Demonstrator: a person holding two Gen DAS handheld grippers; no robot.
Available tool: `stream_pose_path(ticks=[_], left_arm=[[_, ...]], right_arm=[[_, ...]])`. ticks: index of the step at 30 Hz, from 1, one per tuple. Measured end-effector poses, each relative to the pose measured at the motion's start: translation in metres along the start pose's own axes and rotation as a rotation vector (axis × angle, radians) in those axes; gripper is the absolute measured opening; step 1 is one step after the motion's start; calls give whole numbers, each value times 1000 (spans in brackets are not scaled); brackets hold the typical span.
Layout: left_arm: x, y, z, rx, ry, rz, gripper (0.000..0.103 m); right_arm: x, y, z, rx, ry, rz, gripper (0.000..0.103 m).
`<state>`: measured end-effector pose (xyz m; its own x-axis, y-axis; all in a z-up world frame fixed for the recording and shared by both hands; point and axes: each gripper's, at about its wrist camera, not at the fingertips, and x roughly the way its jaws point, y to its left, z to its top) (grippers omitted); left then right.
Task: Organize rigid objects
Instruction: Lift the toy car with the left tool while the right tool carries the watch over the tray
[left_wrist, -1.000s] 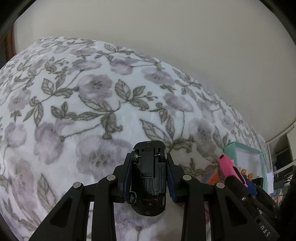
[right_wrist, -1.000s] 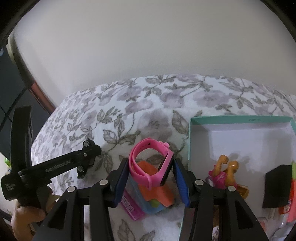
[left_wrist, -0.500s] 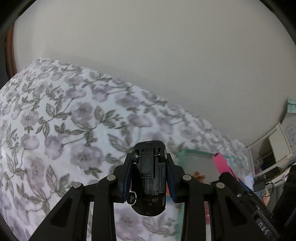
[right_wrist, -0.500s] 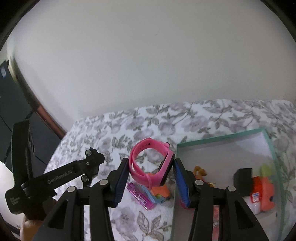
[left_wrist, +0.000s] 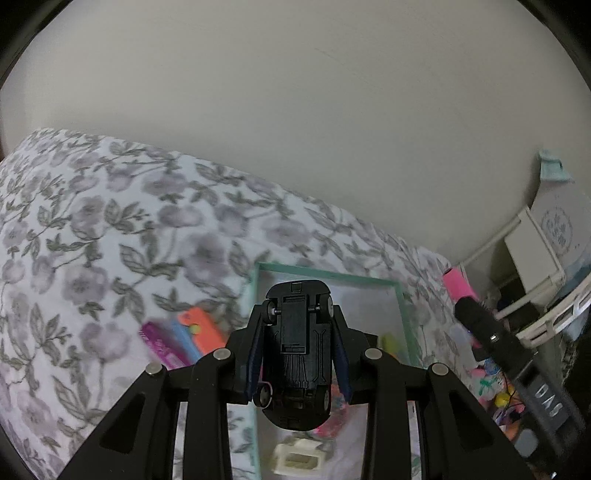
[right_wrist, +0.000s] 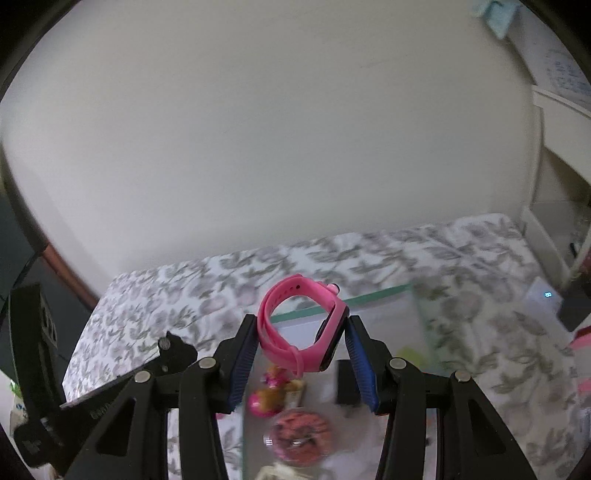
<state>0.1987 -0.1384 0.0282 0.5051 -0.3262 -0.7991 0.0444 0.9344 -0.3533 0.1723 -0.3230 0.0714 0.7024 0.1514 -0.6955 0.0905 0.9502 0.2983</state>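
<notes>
My left gripper (left_wrist: 298, 354) is shut on a black toy car (left_wrist: 299, 350), held belly up above the near left edge of a teal-rimmed white box (left_wrist: 325, 275). Between the blue pads of my right gripper (right_wrist: 301, 345) sits a pink smartwatch (right_wrist: 299, 325), gripped by its band and dark face; it hangs over the same box (right_wrist: 373, 295). In the box lie a black block (right_wrist: 347, 382), a small doll (right_wrist: 271, 393), a round orange item (right_wrist: 299, 435) and a cream piece (left_wrist: 297, 456). The right gripper's arm (left_wrist: 509, 354) shows at the left view's right side.
The box rests on a floral bedspread (left_wrist: 92, 236) against a plain wall. Orange, blue and purple flat items (left_wrist: 184, 339) lie on the bed left of the box. White shelving (left_wrist: 539, 258) stands to the right, with more small toys (left_wrist: 498, 391) below it.
Both grippers have risen and swung over toward the teal box, each keeping its hold. The box now lies under both sets of fingers, and the wall fills more of each view.
</notes>
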Motion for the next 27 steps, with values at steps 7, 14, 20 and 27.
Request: stream_pose_path(ticks=[7,14,20,27], left_arm=[[31,-32,-8,30,44,-64,34],[60,-37,-16,52,73,-57,34],[75,-38,-27,92,80,-52,34],[86,-33,-33,84,97,-75,34]], right_arm=[[-4,-41,8,50,-6,-17,51],[30,-60,-7,66,92,-57,51],[66,-70,-27,58,185,-109,51],[87,-79,-43,55,248,-157,51]])
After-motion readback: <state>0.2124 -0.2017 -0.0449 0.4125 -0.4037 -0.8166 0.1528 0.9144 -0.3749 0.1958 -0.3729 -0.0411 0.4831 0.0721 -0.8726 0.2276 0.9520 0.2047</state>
